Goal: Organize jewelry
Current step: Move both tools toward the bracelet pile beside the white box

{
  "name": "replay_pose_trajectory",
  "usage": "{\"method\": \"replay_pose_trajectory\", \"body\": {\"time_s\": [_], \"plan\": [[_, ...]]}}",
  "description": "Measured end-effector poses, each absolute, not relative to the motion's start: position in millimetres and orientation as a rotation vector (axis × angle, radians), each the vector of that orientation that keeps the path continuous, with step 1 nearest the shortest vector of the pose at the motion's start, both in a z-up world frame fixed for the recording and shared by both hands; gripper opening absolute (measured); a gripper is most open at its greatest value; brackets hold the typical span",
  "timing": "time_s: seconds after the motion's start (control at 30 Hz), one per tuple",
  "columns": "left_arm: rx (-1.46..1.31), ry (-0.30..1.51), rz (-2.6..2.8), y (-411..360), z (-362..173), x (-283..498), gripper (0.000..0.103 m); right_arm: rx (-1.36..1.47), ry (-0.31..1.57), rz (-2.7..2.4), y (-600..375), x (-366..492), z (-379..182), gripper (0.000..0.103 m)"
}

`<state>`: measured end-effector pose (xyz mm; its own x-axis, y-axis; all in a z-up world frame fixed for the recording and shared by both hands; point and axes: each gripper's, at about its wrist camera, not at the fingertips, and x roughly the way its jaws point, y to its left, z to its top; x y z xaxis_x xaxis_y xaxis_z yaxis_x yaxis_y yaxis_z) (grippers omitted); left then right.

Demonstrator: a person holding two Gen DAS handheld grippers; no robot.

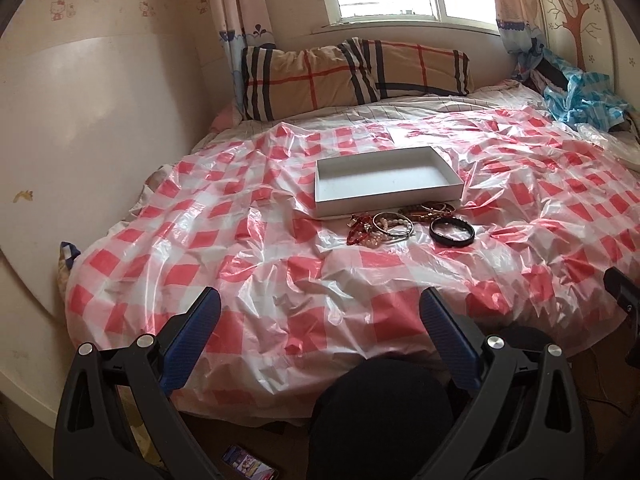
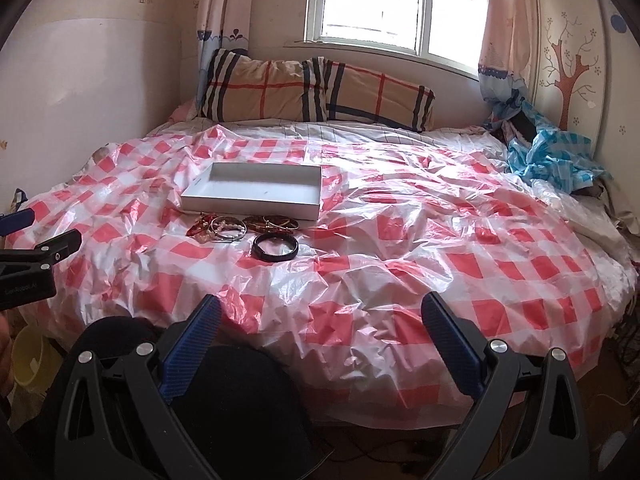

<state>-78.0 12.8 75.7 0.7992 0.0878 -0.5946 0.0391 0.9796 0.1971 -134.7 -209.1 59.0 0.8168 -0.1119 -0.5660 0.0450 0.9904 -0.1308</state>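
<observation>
A shallow white box [image 1: 387, 181] [image 2: 256, 190] lies open and empty on the bed's red-and-white checked plastic sheet [image 1: 280, 280] [image 2: 400, 260]. Just in front of it lies a cluster of jewelry: a black bangle [image 1: 452, 232] [image 2: 276, 248], pink beaded and silver bracelets [image 1: 390, 227] [image 2: 226, 229], a red beaded piece [image 1: 357, 229] [image 2: 199, 226] and gold-brown bangles [image 1: 430, 209] [image 2: 272, 222]. My left gripper [image 1: 320, 308] is open and empty, well short of the jewelry at the bed's near edge. My right gripper [image 2: 320, 310] is open and empty too.
A plaid pillow [image 1: 352, 74] [image 2: 316, 90] lies at the head under the window. Crumpled blue cloth [image 1: 580, 96] [image 2: 552, 156] sits at the far right. A wall runs along the bed's left. A phone [image 1: 250, 464] lies on the floor. The left gripper's body [image 2: 36, 260] shows at left.
</observation>
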Motion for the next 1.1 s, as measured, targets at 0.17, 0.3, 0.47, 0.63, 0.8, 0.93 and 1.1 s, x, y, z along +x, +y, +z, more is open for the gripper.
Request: {"method": "replay_pose_trajectory", "body": {"time_s": [0.17, 0.3, 0.47, 0.63, 0.8, 0.93, 1.1], "plan": [[0.203, 0.650, 0.022, 16, 78, -99, 0.095, -0.056, 0.620, -0.081, -223, -153, 61, 0.096], [0.180, 0.663, 0.002, 17, 79, -109, 0.095, -0.017, 0.627, -0.068, -227, -161, 60, 0.096], [0.178, 0.660, -0.008, 17, 82, -120, 0.095, 0.008, 0.632, -0.032, -220, -169, 58, 0.096], [0.161, 0.659, -0.001, 19, 86, -125, 0.095, -0.002, 0.637, -0.018, -214, -173, 60, 0.096], [0.156, 0.658, 0.001, 21, 88, -127, 0.095, -0.006, 0.642, -0.009, -210, -176, 60, 0.096], [0.156, 0.658, 0.004, 22, 88, -127, 0.095, -0.004, 0.642, -0.003, -209, -177, 61, 0.096], [0.159, 0.665, -0.002, 23, 87, -127, 0.095, 0.002, 0.646, 0.006, -207, -175, 60, 0.096]]}}
